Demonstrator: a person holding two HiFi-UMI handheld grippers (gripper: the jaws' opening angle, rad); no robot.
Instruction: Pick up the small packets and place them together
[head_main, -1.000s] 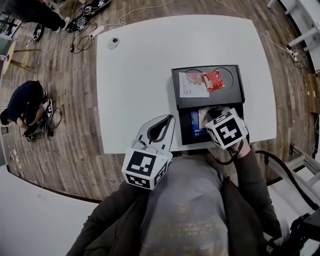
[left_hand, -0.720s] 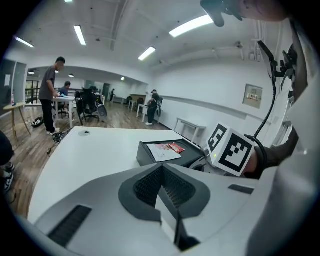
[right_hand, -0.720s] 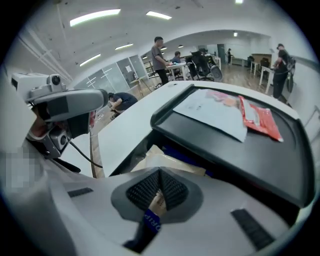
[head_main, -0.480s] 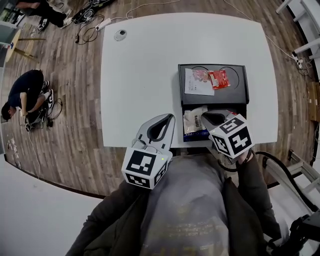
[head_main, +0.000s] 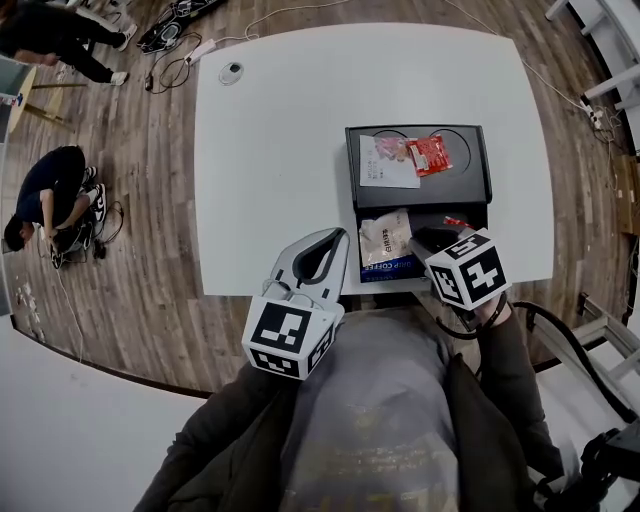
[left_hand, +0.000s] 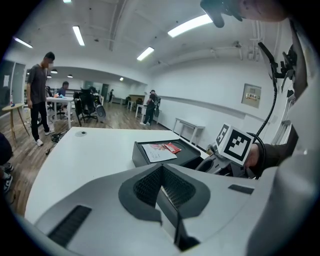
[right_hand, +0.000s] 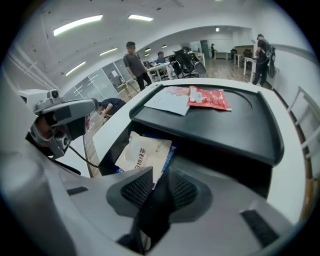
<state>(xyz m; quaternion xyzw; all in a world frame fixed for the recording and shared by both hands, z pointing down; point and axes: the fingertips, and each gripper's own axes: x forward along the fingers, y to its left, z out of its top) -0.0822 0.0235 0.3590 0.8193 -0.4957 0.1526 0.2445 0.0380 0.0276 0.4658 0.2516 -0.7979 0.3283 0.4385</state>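
A black box (head_main: 470, 190) stands on the white table (head_main: 280, 150). On its raised lid lie a white packet (head_main: 385, 163) and a red packet (head_main: 428, 156), also seen as the white packet (right_hand: 172, 99) and red packet (right_hand: 210, 97). A beige packet (head_main: 384, 238) rests in the lower compartment on a blue packet (head_main: 392, 268). My right gripper (head_main: 425, 238) hovers at the beige packet's right. Its jaws have just been opening and now stand apart, with the beige packet (right_hand: 145, 152) lying just past the right gripper (right_hand: 161, 172). My left gripper (head_main: 343, 235) hangs shut and empty at the table's near edge.
A small round object (head_main: 231, 72) sits at the table's far left corner. A small red item (head_main: 455, 220) shows in the compartment's right side. People (head_main: 50, 200) and cables occupy the wooden floor to the left. A person (left_hand: 40, 95) stands beyond the table.
My right gripper has drawn back out of the lower compartment toward the right, its jaws parted, and the beige packet now lies uncovered there. The left gripper has stayed put.
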